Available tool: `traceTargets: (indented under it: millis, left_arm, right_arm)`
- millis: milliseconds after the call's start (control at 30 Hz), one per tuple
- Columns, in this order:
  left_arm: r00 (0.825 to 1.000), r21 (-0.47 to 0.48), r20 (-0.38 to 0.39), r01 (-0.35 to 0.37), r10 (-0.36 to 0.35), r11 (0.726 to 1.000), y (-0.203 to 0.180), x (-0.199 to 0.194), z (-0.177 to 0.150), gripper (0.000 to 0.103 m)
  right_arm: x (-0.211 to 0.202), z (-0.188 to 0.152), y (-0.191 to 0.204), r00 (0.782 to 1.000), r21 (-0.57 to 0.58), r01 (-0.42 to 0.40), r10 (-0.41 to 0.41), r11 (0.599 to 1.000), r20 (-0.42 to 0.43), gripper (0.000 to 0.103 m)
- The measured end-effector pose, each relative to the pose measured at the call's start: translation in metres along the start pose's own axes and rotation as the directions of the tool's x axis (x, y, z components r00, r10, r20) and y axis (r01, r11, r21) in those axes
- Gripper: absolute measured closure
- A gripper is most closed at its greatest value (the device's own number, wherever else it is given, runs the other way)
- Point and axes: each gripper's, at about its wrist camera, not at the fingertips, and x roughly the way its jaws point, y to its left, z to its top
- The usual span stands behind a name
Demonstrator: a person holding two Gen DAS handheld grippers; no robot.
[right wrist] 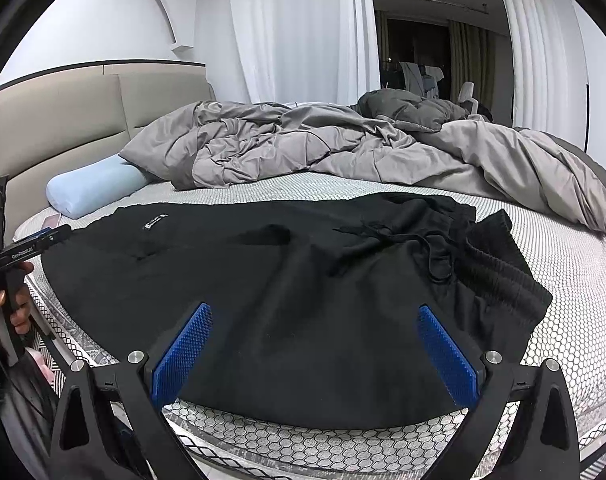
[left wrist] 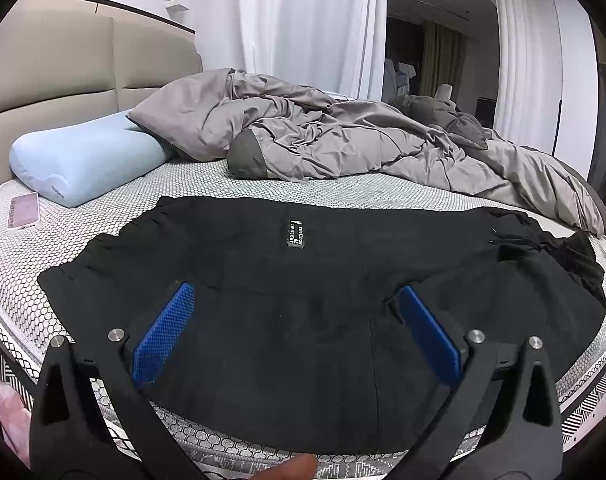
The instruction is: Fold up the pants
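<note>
Both grippers, left (left wrist: pixel 291 300) and right (right wrist: pixel 315 316), stand with jaws spread wide, holding nothing, poised above the black pants (left wrist: pixel 303 312). These lie flat along the mattress's (right wrist: pixel 575 280) near edge.

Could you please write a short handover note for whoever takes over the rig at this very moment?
Left claw: open, empty, above the near edge of the black pants.
Right claw: open, empty, above the same edge, nearer the waistband and drawstring.
The pants lie lengthwise along the near side of the mattress, apparently already doubled leg on leg.
Left: further folds. Phone, pillow and duvet are clear of the pants.
</note>
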Motion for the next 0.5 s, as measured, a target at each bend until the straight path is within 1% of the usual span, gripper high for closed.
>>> traceTargets:
  millis: [233, 367, 500]
  left_arm:
    - [1.0, 0.007, -0.003, -0.004, 0.004, 1.0, 0.0, 0.001, -0.0009, 0.001]
    - [1.0, -0.01, 0.006, 0.006, -0.006, 1.0, 0.0026, -0.0028, 0.0, 0.001]
    - [1.0, -0.004, 0.005, 0.009, -0.009, 1.0, 0.0021, -0.0036, -0.0012, 0.001]
  right_arm:
    - [-0.0006, -0.0004, 0.0029, 1.0, -0.009, 0.012, -0.012, 1.0, 0.002, 0.0]
    - [0.0002, -0.0002, 0.0033, 1.0, -0.009, 0.016, -0.016, 1.0, 0.002, 0.0]
    - [0.0005, 0.001, 0.0029, 1.0, -0.005, 0.012, -0.012, 1.0, 0.009, 0.0]
